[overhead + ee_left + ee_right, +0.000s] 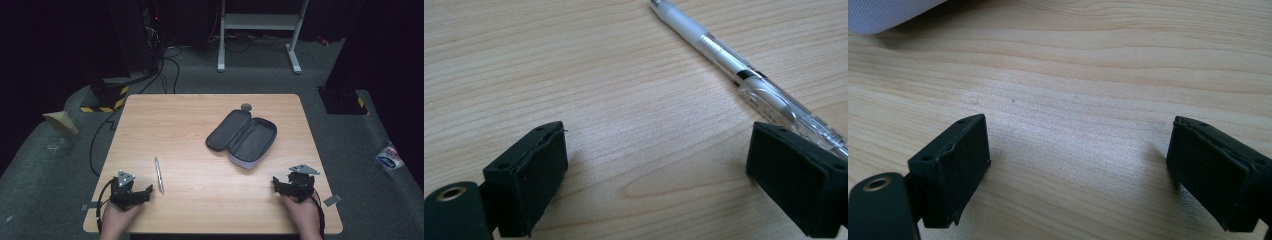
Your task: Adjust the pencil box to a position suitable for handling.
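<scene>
With both grippers wide apart and empty, slide the left gripper (145, 191) sideways so the pen (159, 175) just beside it lies between its jaws, while the right gripper (278, 184) waits near the case (242, 137).

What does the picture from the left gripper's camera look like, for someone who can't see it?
A clear and silver pen lies slanted on a light wooden table, just past the left gripper, whose two black jaws stand wide open with nothing between them.
</scene>
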Motion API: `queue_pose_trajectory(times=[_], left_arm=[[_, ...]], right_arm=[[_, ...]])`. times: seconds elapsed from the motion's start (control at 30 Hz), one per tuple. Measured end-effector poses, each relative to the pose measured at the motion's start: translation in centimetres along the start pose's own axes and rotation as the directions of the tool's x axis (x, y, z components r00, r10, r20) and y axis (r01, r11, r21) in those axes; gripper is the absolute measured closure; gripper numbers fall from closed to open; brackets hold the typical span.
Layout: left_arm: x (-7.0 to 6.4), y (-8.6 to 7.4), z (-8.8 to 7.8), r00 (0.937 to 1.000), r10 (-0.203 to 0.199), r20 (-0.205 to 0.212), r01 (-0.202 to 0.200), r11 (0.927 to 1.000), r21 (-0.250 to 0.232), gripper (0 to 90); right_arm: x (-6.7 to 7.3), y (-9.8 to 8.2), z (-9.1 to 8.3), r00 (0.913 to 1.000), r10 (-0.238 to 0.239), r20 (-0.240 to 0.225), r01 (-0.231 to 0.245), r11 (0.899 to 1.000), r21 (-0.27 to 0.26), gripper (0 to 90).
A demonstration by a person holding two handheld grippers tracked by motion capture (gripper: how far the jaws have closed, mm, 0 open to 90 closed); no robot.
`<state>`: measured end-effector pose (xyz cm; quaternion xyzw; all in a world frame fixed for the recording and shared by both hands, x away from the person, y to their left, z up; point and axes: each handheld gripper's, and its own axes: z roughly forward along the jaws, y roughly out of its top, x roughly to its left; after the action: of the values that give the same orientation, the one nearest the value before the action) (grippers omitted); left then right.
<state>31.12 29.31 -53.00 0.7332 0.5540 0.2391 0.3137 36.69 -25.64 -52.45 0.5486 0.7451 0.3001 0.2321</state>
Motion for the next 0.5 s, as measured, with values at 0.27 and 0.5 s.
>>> queue_pose_trajectory(times=[0.27, 0.5], left_arm=[[-0.03, 0.18, 0.25, 1.0000, 0.003, 0.004, -0.003, 1.0000, -0.006, 9.5], [-0.03, 0.18, 0.23, 1.0000, 0.005, 0.005, -0.005, 1.0000, -0.006, 10.0]], right_arm=[[0.10, 0.27, 0.28, 0.9998, 0.016, 0.012, -0.016, 1.000, -0.002, 10.7], [-0.02, 0.08, 0.06, 0.9999, 0.006, 0.009, -0.006, 1.000, -0.008, 12.7]])
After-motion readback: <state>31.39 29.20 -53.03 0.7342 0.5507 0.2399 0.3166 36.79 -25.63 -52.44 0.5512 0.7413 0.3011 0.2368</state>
